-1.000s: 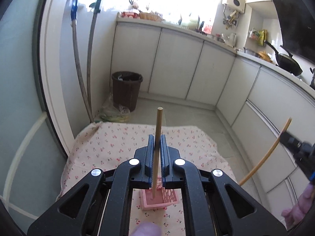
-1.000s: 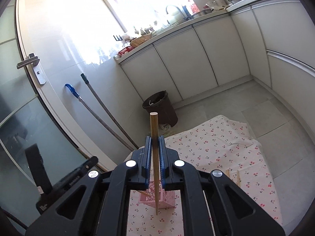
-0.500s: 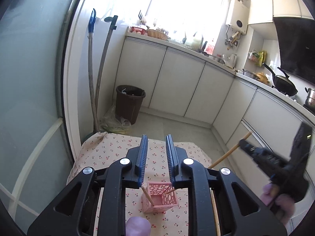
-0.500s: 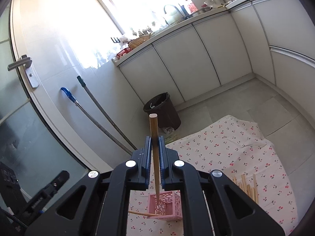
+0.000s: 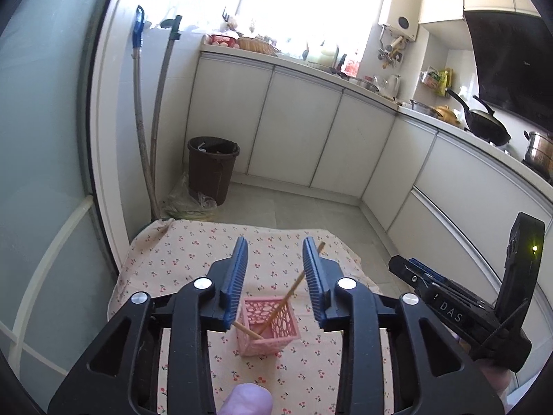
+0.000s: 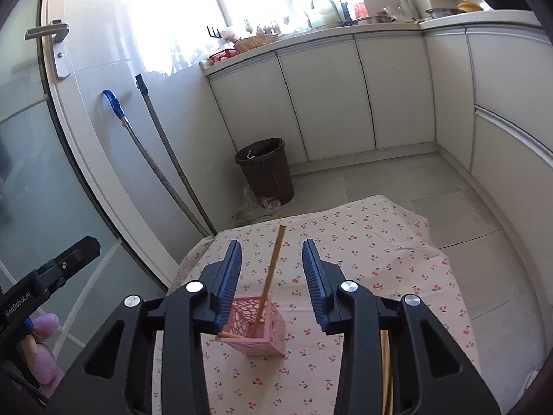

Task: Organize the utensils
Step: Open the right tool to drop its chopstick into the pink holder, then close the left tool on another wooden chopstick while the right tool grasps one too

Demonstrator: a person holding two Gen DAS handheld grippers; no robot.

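Both claws, left point(image 5: 274, 282) and right point(image 6: 271, 282), hung apart over the pink basket point(image 6: 257, 326), two chopsticks point(image 6: 271, 269) inside. Next: grab from what looked like spare chopsticks point(image 6: 385, 356) right of basket.

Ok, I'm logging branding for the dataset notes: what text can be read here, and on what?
"DAS" on the right gripper body, left wrist view.
"GenRobot.AI" on the left gripper body, right wrist view.
Packets and bottles on the counter: too small and blurred to read.

Pink lattice basket point(image 5: 268, 325), cherry-print cloth point(image 5: 179, 259)
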